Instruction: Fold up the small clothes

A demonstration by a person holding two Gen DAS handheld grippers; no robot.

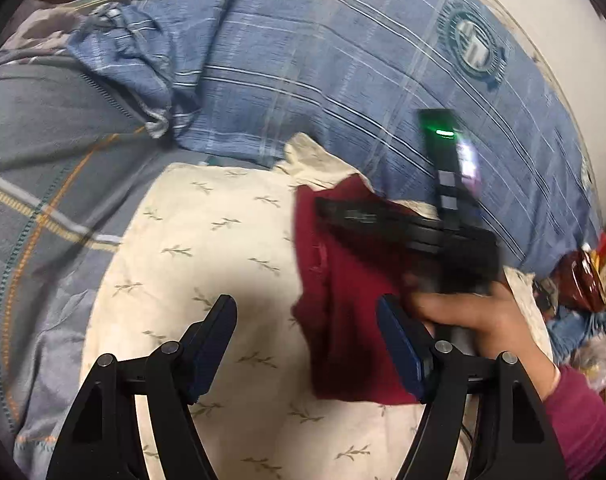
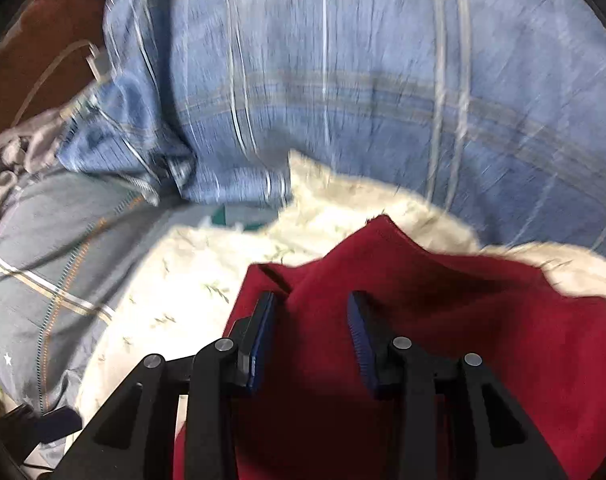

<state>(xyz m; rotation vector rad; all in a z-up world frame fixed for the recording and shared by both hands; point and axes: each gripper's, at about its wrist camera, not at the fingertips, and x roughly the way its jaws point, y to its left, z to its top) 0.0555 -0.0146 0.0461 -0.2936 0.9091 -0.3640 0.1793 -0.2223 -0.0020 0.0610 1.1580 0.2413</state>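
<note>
Below, red cloth [image 2: 383,280] on cream pillow [image 1: 207,240]

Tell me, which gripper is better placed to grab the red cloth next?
Probably the right gripper: its open jaws hang right over the red cloth. The left gripper hangs mostly over the cream sheet.

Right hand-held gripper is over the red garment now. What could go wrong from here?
1. The right hand-held gripper stands open above a rumpled rise of the red garment; closing there may pinch several layers, or the cream cloth beneath.
2. The left hand-held gripper is open and holds nothing, so a one-sided pull may drag the garment rather than fold it.
3. Both views are blurred, so aim may be off.
</note>
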